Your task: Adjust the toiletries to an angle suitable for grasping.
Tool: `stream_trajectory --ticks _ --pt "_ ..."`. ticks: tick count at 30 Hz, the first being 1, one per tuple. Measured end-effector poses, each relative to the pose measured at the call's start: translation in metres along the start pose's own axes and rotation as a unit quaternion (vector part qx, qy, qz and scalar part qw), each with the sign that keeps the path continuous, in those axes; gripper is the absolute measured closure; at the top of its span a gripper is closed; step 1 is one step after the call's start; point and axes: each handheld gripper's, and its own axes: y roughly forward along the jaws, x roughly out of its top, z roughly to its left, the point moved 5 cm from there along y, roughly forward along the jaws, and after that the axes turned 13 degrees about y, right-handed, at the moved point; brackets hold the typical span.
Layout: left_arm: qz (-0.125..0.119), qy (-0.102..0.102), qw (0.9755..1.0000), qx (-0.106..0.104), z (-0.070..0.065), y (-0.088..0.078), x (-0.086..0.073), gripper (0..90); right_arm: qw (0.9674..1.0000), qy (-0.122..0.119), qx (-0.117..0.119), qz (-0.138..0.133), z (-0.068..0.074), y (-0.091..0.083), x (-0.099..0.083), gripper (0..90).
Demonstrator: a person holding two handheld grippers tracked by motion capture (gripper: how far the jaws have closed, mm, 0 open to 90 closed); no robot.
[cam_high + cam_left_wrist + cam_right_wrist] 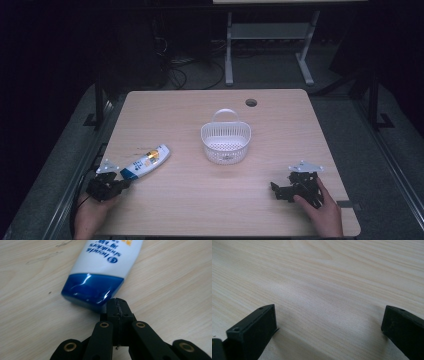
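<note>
Left gripper (117,305), jaws closed on nothing, noses the shampoo tube's (105,267) blue cap (91,291); that tube looks soft and slippery, so grip the stiffer cap end.

A white plastic basket (225,142) with a handle stands near the middle of the pale wooden table (200,200) — a round cable hole (251,103) sits beyond it, near the far edge.

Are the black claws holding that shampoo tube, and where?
Nothing is held. The left gripper is shut on itself, its tips just at the blue cap end of the shampoo tube, which lies flat on the table. The right gripper is open.
</note>
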Motion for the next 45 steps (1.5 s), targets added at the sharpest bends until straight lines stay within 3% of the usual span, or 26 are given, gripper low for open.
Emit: stream_trajectory --ticks 7,11,12,17,22,30,39,45 --pt "-0.013 -0.001 0.9998 -0.012 -0.003 -0.003 0.006 89.9 1.0 0.0 0.0 0.0 0.0 0.0 0.0 0.0" --pt "-0.027 0.01 0.9995 -0.014 -0.004 -0.007 0.02 89.9 1.0 0.0 0.0 0.0 0.0 0.0 0.0 0.0" --pt "-0.038 0.015 0.9991 -0.013 -0.004 -0.009 0.03 89.9 1.0 0.0 0.0 0.0 0.0 0.0 0.0 0.0" --pt "-0.043 0.029 0.9986 -0.009 0.0 -0.007 0.049 89.9 1.0 -0.001 0.0 0.0 0.0 0.0 0.0 0.0" --pt "-0.051 0.037 0.9979 -0.012 0.012 0.006 0.079 89.9 1.0 -0.001 0.0 0.0 0.0 0.0 0.0 0.0" --pt "-0.047 0.042 0.9979 -0.013 0.027 0.03 0.111 89.9 1.0 -0.001 0.0 0.0 0.0 0.0 0.0 0.0" --pt "-0.037 0.042 0.9983 -0.016 0.038 0.054 0.133 89.9 1.0 -0.001 0.0 0.0 0.0 0.0 0.0 0.0" --pt "-0.006 0.045 0.9988 -0.017 0.045 0.077 0.137 89.9 1.0 -0.001 0.0 0.0 0.0 0.0 0.0 0.0"
